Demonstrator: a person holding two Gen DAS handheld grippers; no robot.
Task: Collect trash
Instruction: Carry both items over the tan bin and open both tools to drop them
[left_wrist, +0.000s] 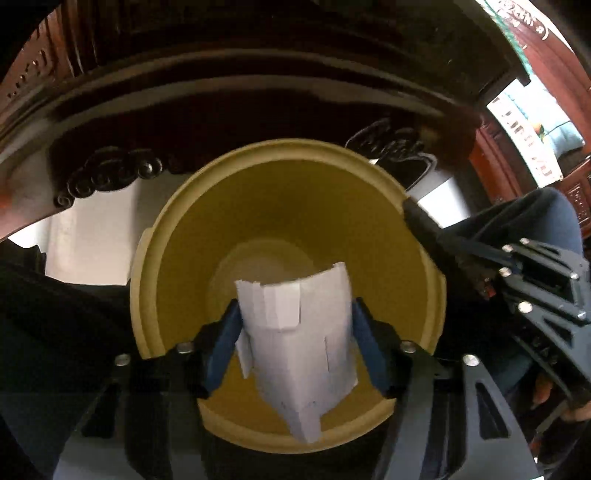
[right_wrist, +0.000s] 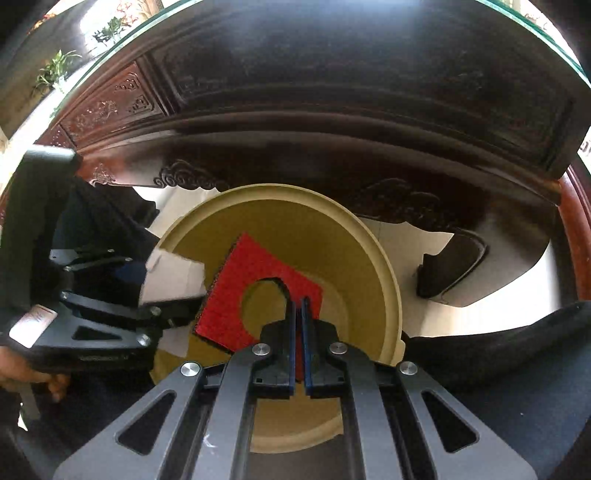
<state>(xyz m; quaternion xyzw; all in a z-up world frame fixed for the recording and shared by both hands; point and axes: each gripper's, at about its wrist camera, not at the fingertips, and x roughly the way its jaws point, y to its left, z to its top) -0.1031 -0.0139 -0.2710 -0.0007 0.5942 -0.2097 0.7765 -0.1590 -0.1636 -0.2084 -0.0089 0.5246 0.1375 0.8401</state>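
— Presently, what is held at the grippers?

— Between the blue pads of the left gripper (left_wrist: 293, 343) a crumpled white sheet of paper (left_wrist: 295, 339) is seen over the mouth of the round olive-yellow plastic bin (left_wrist: 373, 236); the jaws stand parted, and whether the pads press on it cannot be told. A flat red foam piece with a round cut-out (right_wrist: 240, 291) is pinched at its edge by the right gripper (right_wrist: 299, 306), clenched tight above the same bin.

— How far is the collecting judged to be?

— Both scraps are brought over the bin; dropping remains. Its bottom looks bare.

— And the pose?

— Both grippers are pointed steeply down, side by side, before a dark carved wooden cabinet (right_wrist: 332, 122).
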